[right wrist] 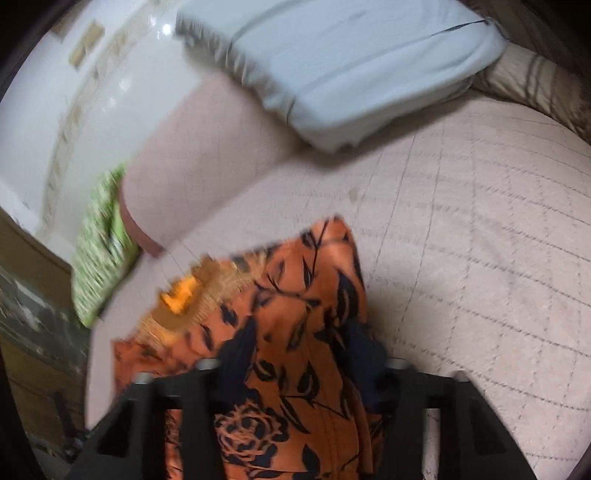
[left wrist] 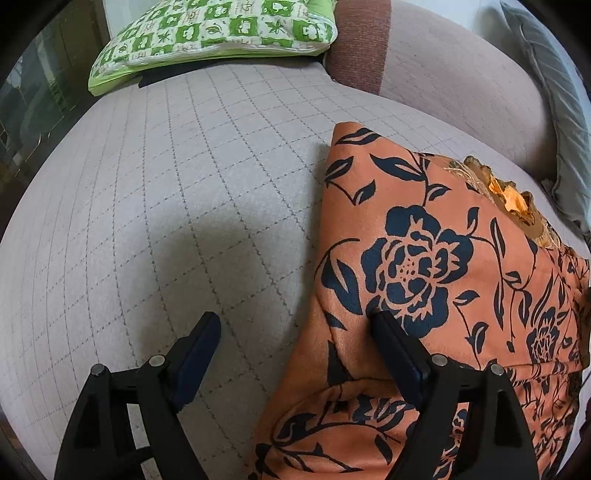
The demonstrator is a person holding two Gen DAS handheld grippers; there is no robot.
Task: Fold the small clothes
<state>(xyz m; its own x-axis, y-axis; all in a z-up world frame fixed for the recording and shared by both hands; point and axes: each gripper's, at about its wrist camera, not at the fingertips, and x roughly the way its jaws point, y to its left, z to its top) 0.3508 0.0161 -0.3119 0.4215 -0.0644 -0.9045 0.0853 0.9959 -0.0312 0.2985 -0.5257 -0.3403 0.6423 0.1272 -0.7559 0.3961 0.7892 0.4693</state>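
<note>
**Orange garment lies on the quilted bed**

The left gripper (left wrist: pixel 295 332) is spread wide, one finger set over the orange floral garment (left wrist: pixel 424 258), nothing clasped. The right gripper (right wrist: pixel 299 354) is parted, cloth lying between its jaws; contact cannot be told through blur. Farther off, a green pillow (left wrist: pixel 221 33) and a pale blue pillow (right wrist: pixel 351 66) are seen on the bed cover (left wrist: pixel 166 184).

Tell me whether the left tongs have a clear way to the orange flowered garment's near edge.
Probably yes: the left tongs stand open right over that edge of the orange flowered garment, one finger on cloth, nothing in between.
</note>
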